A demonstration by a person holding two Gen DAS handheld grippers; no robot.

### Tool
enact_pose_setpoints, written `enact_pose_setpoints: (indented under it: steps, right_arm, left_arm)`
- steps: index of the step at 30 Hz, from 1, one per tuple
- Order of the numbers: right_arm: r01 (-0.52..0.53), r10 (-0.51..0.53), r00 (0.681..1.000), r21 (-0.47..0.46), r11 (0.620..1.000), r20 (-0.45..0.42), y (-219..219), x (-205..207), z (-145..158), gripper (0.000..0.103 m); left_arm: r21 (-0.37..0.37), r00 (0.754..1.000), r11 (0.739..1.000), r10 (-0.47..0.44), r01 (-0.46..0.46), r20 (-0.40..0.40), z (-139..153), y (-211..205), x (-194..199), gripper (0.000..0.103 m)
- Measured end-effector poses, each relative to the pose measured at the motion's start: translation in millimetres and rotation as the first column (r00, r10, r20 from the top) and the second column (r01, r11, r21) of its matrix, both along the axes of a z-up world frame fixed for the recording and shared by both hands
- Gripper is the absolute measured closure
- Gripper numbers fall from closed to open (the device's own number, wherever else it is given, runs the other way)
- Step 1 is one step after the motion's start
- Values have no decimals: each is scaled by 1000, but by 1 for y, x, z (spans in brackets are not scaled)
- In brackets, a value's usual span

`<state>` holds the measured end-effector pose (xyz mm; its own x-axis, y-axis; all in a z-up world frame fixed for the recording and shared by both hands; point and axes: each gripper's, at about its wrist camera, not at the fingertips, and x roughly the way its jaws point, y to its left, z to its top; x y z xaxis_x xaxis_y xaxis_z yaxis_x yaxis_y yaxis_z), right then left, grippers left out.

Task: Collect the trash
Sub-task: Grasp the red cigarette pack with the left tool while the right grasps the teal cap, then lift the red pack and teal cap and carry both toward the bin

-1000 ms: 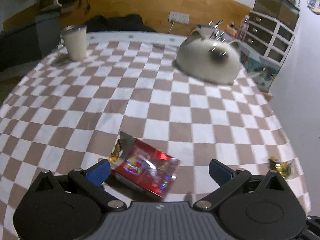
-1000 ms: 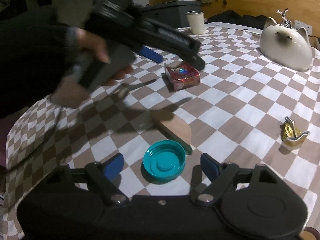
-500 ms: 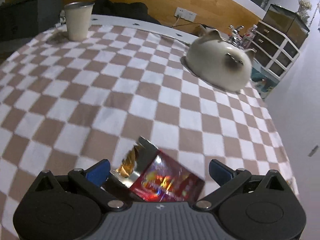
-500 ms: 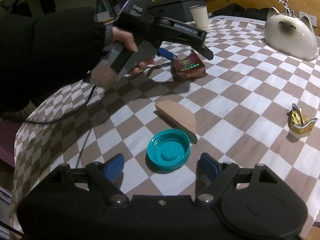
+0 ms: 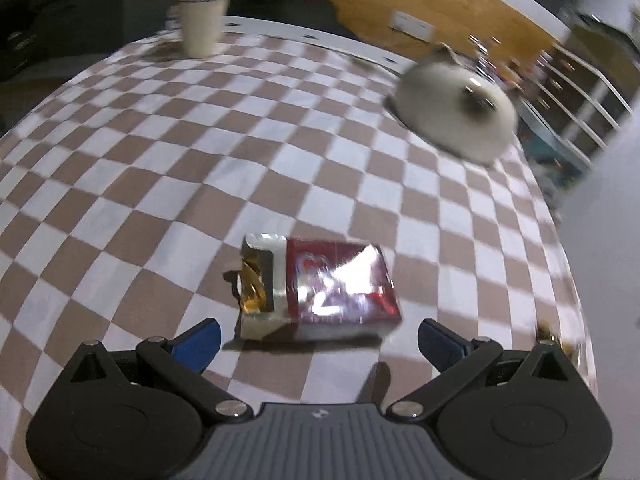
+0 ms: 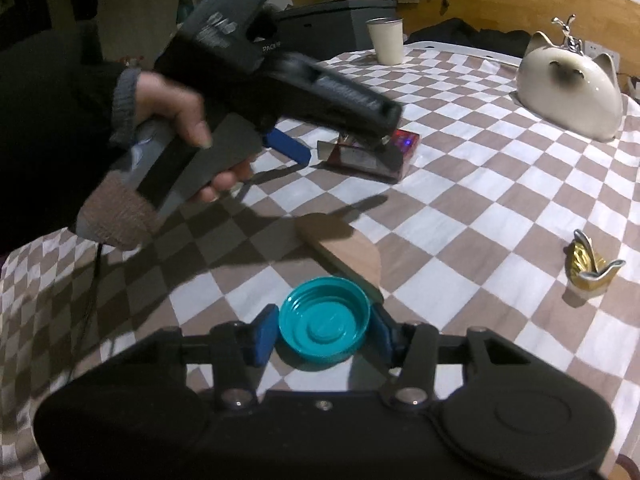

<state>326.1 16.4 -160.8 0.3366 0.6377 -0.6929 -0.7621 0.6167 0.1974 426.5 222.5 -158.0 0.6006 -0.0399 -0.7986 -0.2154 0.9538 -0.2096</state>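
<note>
A torn red cigarette pack (image 5: 320, 288) lies on the checkered tablecloth, just ahead of my left gripper (image 5: 320, 340), which is open and empty with one finger at each side of it. The pack also shows in the right wrist view (image 6: 372, 154), partly behind the left gripper (image 6: 344, 140). My right gripper (image 6: 324, 334) is shut on a teal plastic lid (image 6: 324, 326) that rests on the cloth. A gold foil wrapper (image 6: 588, 268) lies at the right.
A wooden semicircular piece (image 6: 344, 248) lies just beyond the lid. A white cat-shaped ceramic (image 5: 456, 116) stands far right, a white cup (image 5: 202, 26) at the far left. The table edge (image 5: 576, 280) runs along the right.
My right gripper has closed its fingers onto the teal lid. My left gripper has shifted so the cigarette pack sits centred ahead of its open fingers.
</note>
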Motion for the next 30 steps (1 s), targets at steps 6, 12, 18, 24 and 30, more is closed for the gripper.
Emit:
enact_pose_setpoints:
  steps: [6, 12, 18, 24, 30]
  right_arm:
    - [-19, 19, 1000, -23, 1000, 6, -7, -9, 0, 53]
    - [-18, 18, 1000, -14, 1000, -24, -17, -14, 1, 53]
    - [9, -10, 999, -14, 1000, -52, -31, -22, 5, 54]
    - [39, -41, 998, -21, 999, -56, -41, -24, 8, 54]
    - [75, -75, 997, -12, 997, -36, -48, -18, 18, 54]
  left_arm:
    - [83, 999, 996, 32, -33, 4, 0, -11, 23, 0]
    - [139, 998, 990, 44, -37, -53, -12, -18, 37, 0]
    - [186, 999, 982, 38, -33, -20, -12, -21, 27, 13]
    - [160, 999, 987, 24, -19, -26, -1, -25, 6, 16]
    - [155, 999, 987, 39, -36, -12, 15, -33, -32, 17]
